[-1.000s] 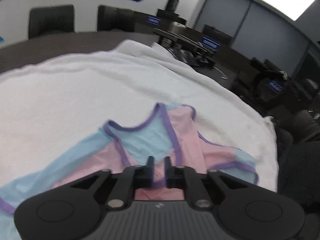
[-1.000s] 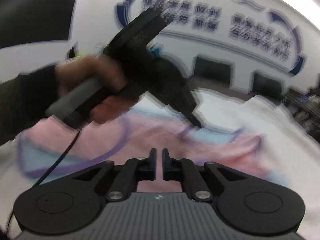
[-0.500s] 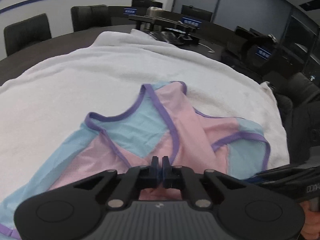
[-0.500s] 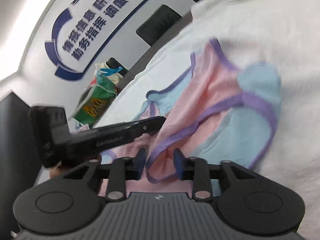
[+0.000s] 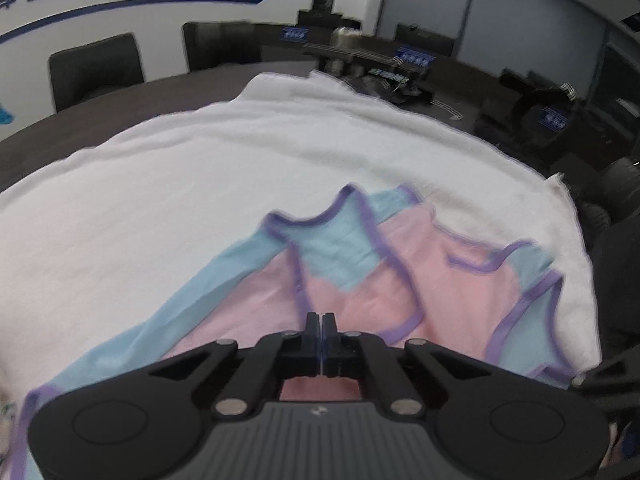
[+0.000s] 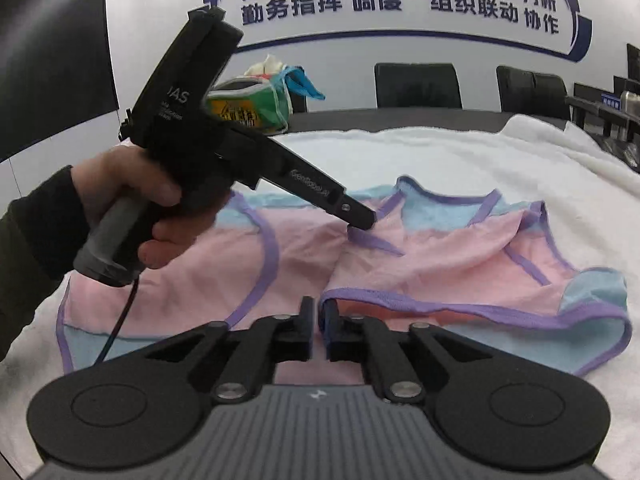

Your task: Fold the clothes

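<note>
Garment [image 6: 440,256] lies on white towel [image 5: 200,184], long axis left-right across both grippers; left gripper [image 5: 322,324] pinched shut on a purple-trimmed fold mid-garment; right gripper [image 6: 316,316] nearly closed on near hem edge, just beside; likely lift-and-fold next.

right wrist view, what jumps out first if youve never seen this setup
The pink and blue garment with purple trim, spread on the white towel, catches the eye first. Next is the left gripper, held in a hand, its tip pinching a purple edge mid-garment. Behind it sits a green bag.
</note>
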A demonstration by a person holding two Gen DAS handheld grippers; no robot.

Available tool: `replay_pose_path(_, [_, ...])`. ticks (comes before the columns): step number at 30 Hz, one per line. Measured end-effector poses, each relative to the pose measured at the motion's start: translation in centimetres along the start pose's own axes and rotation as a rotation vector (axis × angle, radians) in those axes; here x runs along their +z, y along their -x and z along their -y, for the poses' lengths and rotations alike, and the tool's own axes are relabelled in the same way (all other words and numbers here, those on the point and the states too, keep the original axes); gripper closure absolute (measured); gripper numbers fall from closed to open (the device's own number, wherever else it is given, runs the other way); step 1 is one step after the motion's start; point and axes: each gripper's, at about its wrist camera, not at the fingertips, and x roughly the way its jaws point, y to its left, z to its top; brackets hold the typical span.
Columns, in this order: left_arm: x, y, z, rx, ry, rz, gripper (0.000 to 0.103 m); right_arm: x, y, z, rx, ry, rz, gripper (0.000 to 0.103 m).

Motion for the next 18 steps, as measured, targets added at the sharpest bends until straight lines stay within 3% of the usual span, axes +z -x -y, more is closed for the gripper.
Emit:
replay_pose_path(1, [0.0,0.2,-0.2,0.017,0.016,-0.004,0.098,0.2,0.5,0.4,0.022,-0.006,0.002,0.076])
replay_pose_path(4, [0.4,1.4,0.1,0.016,0.035,0.041,0.096,0.8,4.4,2.8,0.055,-0.007,0.09,0.069])
replay_pose_path(8, [1.3,0.7,3.5,-0.018,-0.035,0.058,0.09,3.5,5.4,9.0,-0.111,0.018,0.168,0.067])
replay_pose_path(11, [0.8,-1.4,5.1,0.006,-0.063,0.017,0.09,5.1,2.4,15.6,-0.15,-0.038,0.072,0.066])
replay_pose_path(13, [0.1,-2.1,5.4,0.019,-0.059,0.004,0.09,5.1,0.6,18.0,-0.117,-0.067,-0.017,0.067])
replay_pose_path(14, [-0.3,-2.0,5.0,0.025,-0.05,0.012,0.09,4.9,0.1,18.6,-0.08,-0.075,-0.05,0.071])
replay_pose_path(15, [-0.8,-1.8,4.7,0.032,-0.041,0.02,0.091,4.5,0.0,19.0,-0.064,-0.09,-0.078,0.088])
replay_pose_path(16, [-1.1,-1.6,4.4,0.042,-0.032,0.029,0.095,4.1,-0.2,19.4,-0.048,-0.106,-0.106,0.097])
replay_pose_path(18, [-1.7,-1.2,3.9,0.098,-0.007,0.045,0.1,3.0,0.8,19.5,-0.064,-0.099,-0.101,0.097])
